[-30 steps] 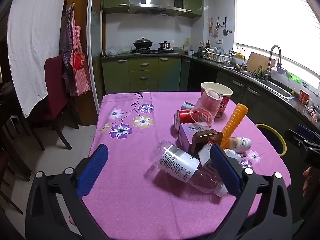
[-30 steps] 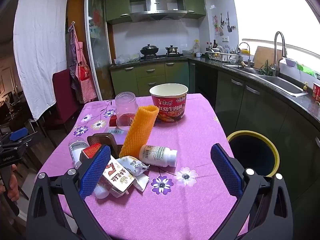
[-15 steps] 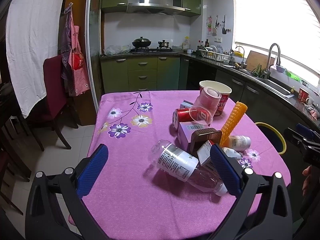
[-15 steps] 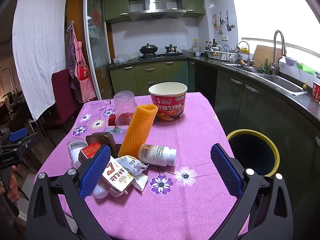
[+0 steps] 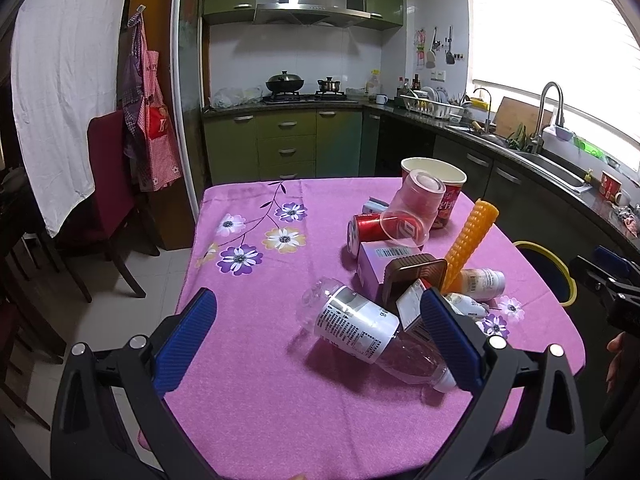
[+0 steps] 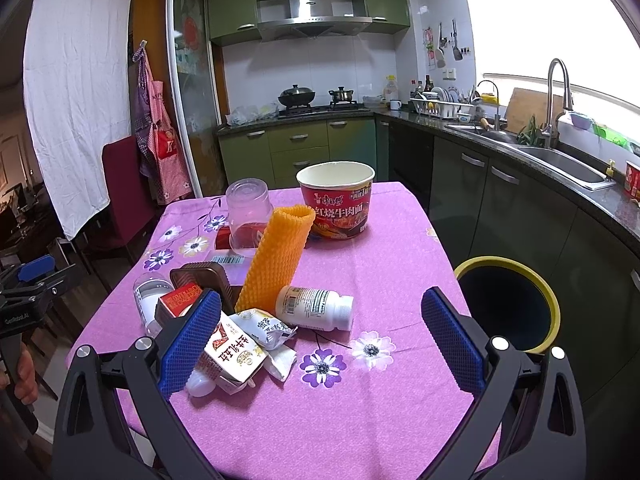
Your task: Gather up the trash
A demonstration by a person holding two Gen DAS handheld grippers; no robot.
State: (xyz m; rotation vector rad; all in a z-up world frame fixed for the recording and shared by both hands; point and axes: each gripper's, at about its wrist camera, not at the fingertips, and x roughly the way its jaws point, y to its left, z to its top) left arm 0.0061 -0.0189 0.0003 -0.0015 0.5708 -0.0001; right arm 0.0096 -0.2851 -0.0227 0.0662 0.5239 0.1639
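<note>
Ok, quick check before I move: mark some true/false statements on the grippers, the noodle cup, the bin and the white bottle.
1. Both the left gripper and right gripper are open and empty. True.
2. The instant noodle cup lies on its side. False: it stands upright.
3. The yellow-rimmed bin sits on the table. False: it stands on the floor beside the purple tablecloth.
4. The white pill bottle lies on its side. True.

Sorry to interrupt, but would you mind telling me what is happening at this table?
A person holds a two-finger gripper in each hand over a purple flowered tablecloth piled with trash. The left gripper and right gripper are both open and empty. Nothing is picked up yet, and the yellow-rimmed black bin waits beside the table.
</note>
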